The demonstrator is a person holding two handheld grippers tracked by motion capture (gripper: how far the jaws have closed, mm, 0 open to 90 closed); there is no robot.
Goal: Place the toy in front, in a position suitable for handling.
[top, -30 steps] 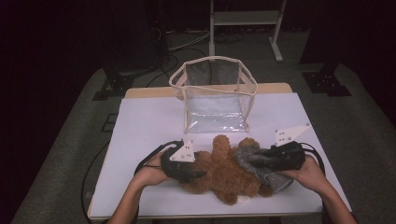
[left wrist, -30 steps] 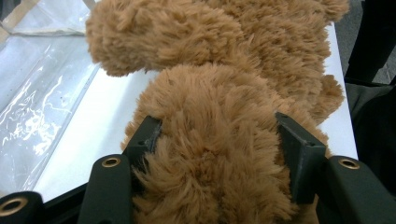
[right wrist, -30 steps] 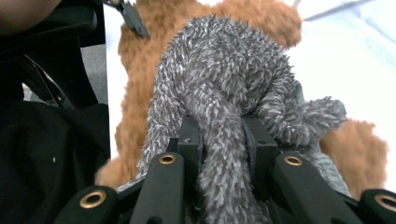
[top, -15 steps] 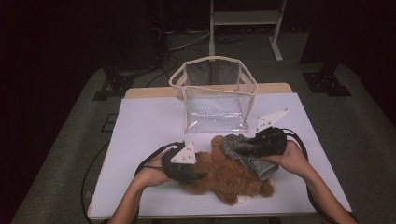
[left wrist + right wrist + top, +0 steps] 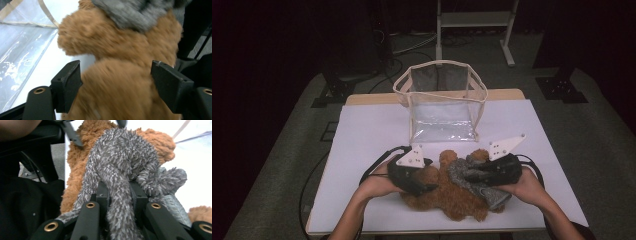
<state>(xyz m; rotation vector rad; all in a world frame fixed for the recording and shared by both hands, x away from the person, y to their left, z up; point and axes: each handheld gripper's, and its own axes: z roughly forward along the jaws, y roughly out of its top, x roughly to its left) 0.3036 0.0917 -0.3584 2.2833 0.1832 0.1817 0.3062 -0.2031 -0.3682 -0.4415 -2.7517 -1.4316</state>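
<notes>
Brown plush bear (image 5: 447, 192) lying flat at the lower centre of the high view, on the white desk (image 5: 362, 135), with a grey fuzzy garment (image 5: 472, 177) draped over its right part. Soft, light, squashy; no risk of breakage, little slip thanks to the long pile. Likely to sag and fold when lifted by one limb, so best taken at the thick torso or across a bunched fold of the grey knit. Clear plastic bag (image 5: 442, 102) with cream trim standing open just above the bear, near but apart.

Left hand-held gripper (image 5: 414, 175) at the bear's left side: jaws spread either side of the brown torso in the left gripper view, fur bulging between them, pads not visibly pressing; just been opening wider. Right hand-held gripper (image 5: 484, 175) pressed together, pinching a strand of the grey garment (image 5: 120, 195) tight between its jaws.

Against a second ago: right hand-held gripper shifted leftward from the lower right toward the frame's centre, grey knit drawn further over the bear. Left hand scarcely changed in place. Bag unmoved.
</notes>
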